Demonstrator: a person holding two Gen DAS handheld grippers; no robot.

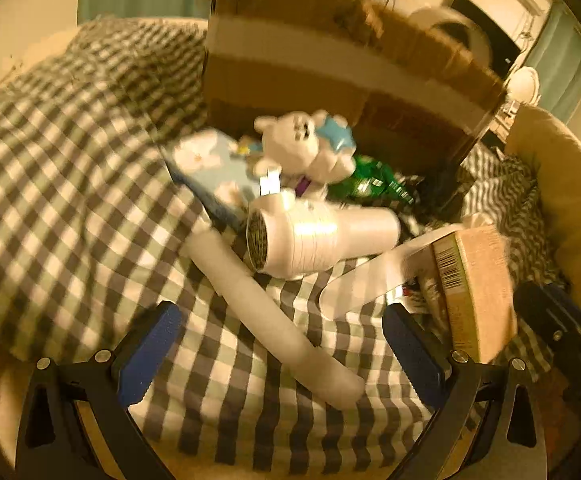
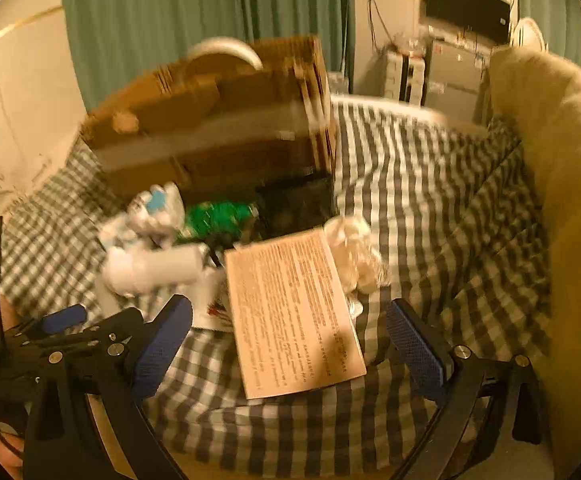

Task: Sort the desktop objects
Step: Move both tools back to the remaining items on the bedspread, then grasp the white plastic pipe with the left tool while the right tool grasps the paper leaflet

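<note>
A white hair dryer lies on the checked cloth, its handle running down between my left gripper's open blue fingers. My left gripper is open and empty. Behind the dryer lie a white plush toy, a light blue floral box and a green packet. A tan box with printed text lies just ahead of my open, empty right gripper. The dryer, the toy and the green packet also show in the right wrist view.
A large cardboard box stands behind the pile. A cream crumpled wad lies right of the tan box. A beige cushion rises at the right. The checked cloth stretches to the left. My left gripper shows at lower left.
</note>
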